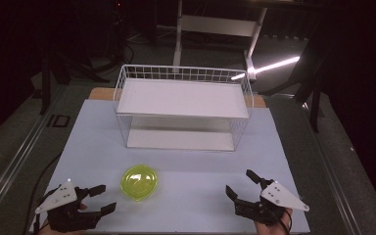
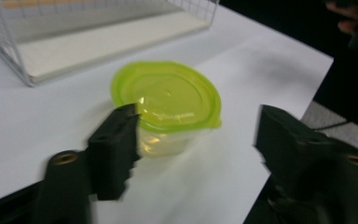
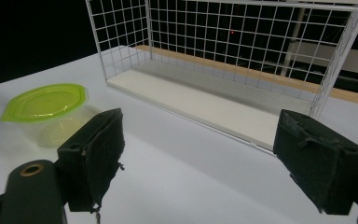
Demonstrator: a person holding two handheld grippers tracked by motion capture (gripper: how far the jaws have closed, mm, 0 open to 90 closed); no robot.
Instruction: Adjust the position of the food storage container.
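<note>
Lime-lidded and clear-walled, one tub [image 1: 139, 182] stands on the white table [image 1: 191, 161] just ahead of the left gripper [image 1: 103, 198], whose spread jaws grasp nothing; in the left gripper view one finger [image 2: 114, 149] overlaps the tub's near wall, though contact cannot be told. One right gripper [image 1: 242, 183], jaws likewise parted and empty, sits well apart from the tub, with bare tabletop between its fingers [image 3: 95, 156] and the single white wire rack [image 1: 183, 105] beyond. No writing shows on the tub or rack; both grippers lie near the table's front edge.
</note>
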